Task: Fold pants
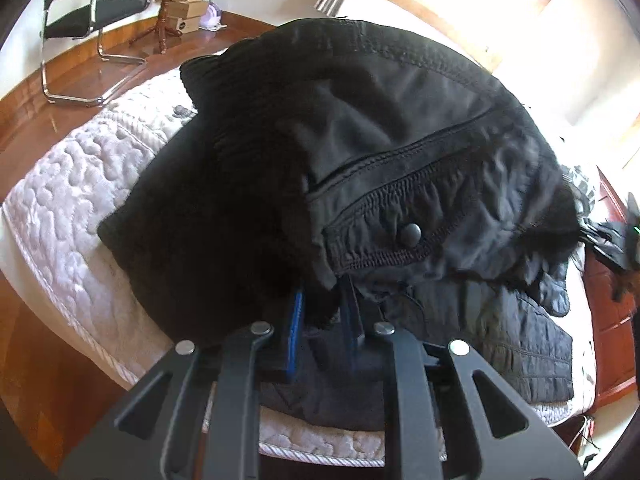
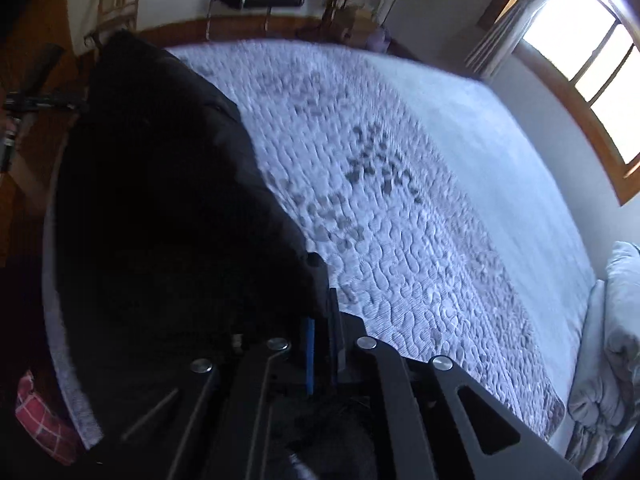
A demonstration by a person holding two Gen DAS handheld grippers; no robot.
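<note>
The black pants (image 1: pixel 400 152) fill the left wrist view, lifted and draped over the white quilted mattress (image 1: pixel 68 216); the elastic waistband with a round button (image 1: pixel 411 234) faces the camera. My left gripper (image 1: pixel 324 312) is shut on a fold of the black cloth near the waistband. In the right wrist view the pants (image 2: pixel 160 216) are a dark mass at the left over the mattress (image 2: pixel 400 200). My right gripper (image 2: pixel 322 328) is shut on their edge. The other gripper shows at the right edge of the left wrist view (image 1: pixel 624 240).
A black chair (image 1: pixel 92 8) with chrome legs stands on the wooden floor (image 1: pixel 48 360) beyond the bed, with cardboard boxes (image 1: pixel 184 12) beside it. A window (image 2: pixel 584 64) is at the right. A pale bundled duvet (image 2: pixel 612 340) lies at the bed's right end. A red checked cloth (image 2: pixel 40 424) is low left.
</note>
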